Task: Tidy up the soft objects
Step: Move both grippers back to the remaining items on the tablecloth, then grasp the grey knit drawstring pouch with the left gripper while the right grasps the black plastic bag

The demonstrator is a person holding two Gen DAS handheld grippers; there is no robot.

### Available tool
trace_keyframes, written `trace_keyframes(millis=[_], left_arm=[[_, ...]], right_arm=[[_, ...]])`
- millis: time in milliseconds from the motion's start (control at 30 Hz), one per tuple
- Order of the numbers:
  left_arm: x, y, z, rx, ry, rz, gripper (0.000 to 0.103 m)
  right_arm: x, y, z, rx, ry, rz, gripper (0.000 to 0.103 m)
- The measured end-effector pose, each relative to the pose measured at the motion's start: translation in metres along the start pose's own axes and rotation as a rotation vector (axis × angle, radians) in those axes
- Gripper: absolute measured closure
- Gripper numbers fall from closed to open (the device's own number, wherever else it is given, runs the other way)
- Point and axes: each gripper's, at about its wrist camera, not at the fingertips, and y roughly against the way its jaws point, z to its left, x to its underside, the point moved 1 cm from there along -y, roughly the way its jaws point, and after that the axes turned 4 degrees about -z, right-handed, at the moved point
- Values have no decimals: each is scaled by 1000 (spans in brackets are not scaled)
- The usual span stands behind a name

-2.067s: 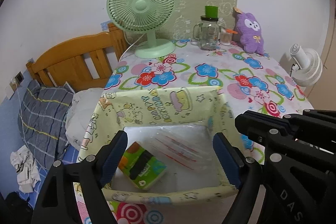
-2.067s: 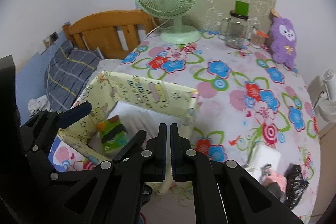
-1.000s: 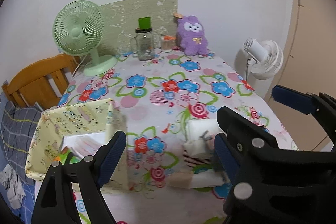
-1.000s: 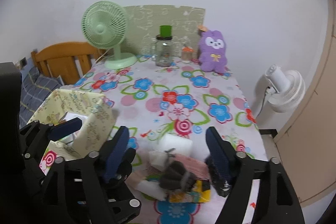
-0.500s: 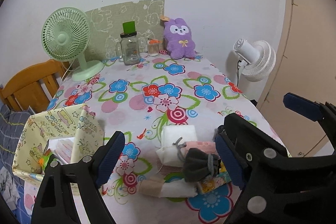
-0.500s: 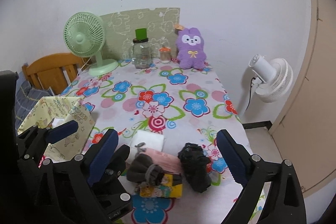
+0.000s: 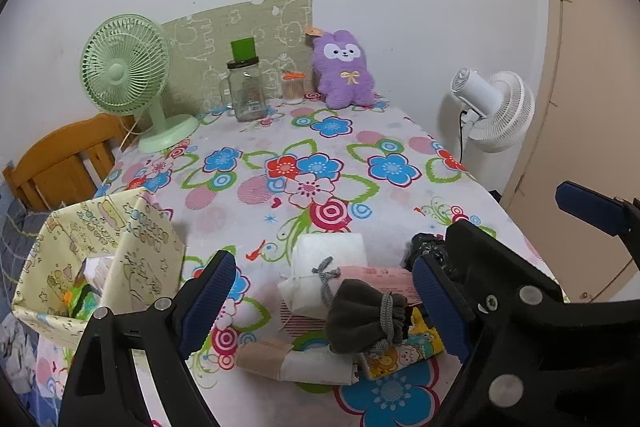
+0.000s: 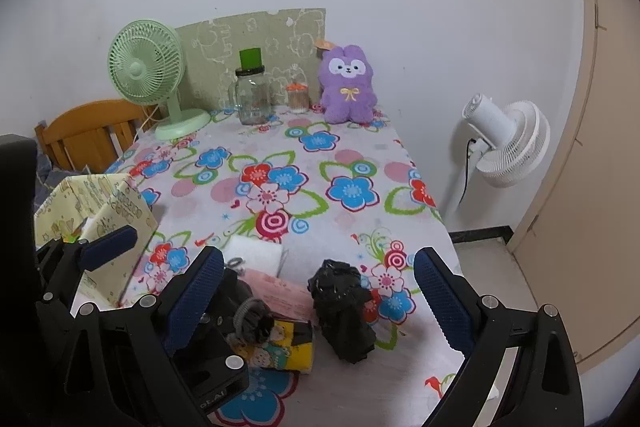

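Grey and black soft goods lie nearest on the floral bench (image 7: 320, 147): a drawstring pouch (image 7: 362, 319) between the left gripper (image 7: 324, 301) fingers, a crumpled black bag (image 8: 344, 311) between the right gripper (image 8: 316, 297) fingers, which have just been opening. Both are released, empty. Next: descend, clench, carry to the yellow fabric bin (image 7: 132, 227).

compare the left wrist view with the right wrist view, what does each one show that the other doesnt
Only the left wrist view shows the tan roll at the near edge of the pile and the yellow fabric bin's inside. Only the right wrist view shows the black crumpled bundle whole; in the left it is mostly hidden. Both show the grey drawstring pouch, the purple plush, the green fan, and both grippers' open, empty jaws.
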Motion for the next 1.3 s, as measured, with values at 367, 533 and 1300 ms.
trace_keyframes(millis=[367,533,1300], left_arm=[[19,-24,-7,53,19,59,12],[27,-34,-10,58,18,77,12],[44,-63,-21,45,-63,98,39]], right_arm=[[24,-16,-17,1,-33,3,6],[35,-24,-22,-1,-42,9,6],[61,-75,-32,-26,-93,123,6]])
